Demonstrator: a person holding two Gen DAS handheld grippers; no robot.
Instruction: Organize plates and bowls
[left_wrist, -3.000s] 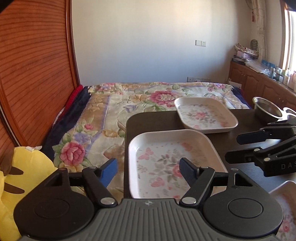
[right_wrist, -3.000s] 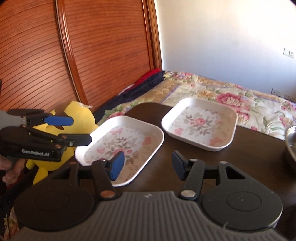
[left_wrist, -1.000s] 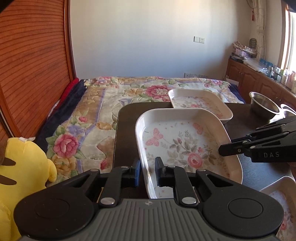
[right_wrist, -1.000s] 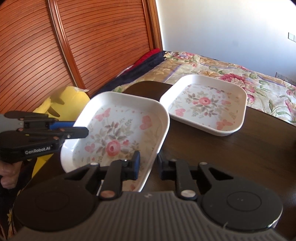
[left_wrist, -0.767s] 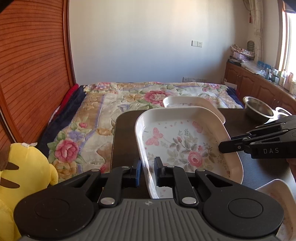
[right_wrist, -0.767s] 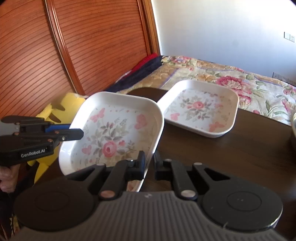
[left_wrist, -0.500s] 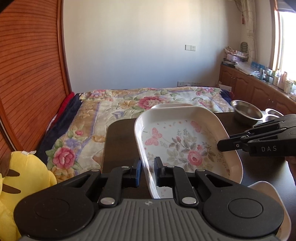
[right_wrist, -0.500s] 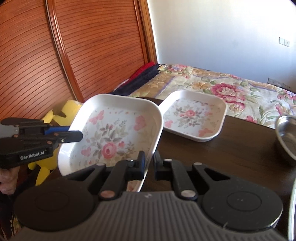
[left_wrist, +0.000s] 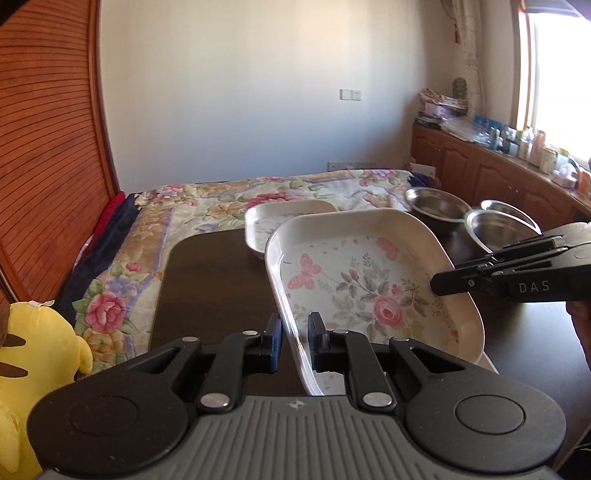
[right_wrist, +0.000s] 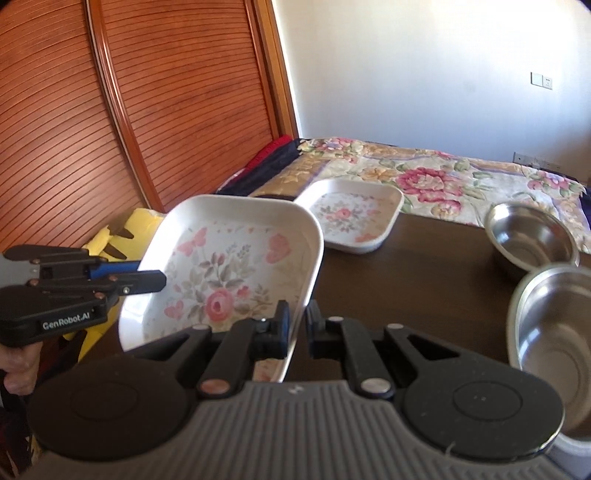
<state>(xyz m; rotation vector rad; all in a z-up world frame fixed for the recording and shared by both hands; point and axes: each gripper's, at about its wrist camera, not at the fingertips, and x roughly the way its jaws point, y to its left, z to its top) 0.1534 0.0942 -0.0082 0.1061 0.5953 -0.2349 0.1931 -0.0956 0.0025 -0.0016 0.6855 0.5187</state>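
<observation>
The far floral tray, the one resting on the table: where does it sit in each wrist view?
Left wrist: far tray upper centre, mostly hidden behind the held tray.
Right wrist: far tray centre, just right of the held tray, fully visible.
Shared landmark: the steel bowl to its right.

"DAS" on right gripper (left_wrist: 437, 283); "GenRobot.AI" on left gripper (right_wrist: 153, 277)
</observation>
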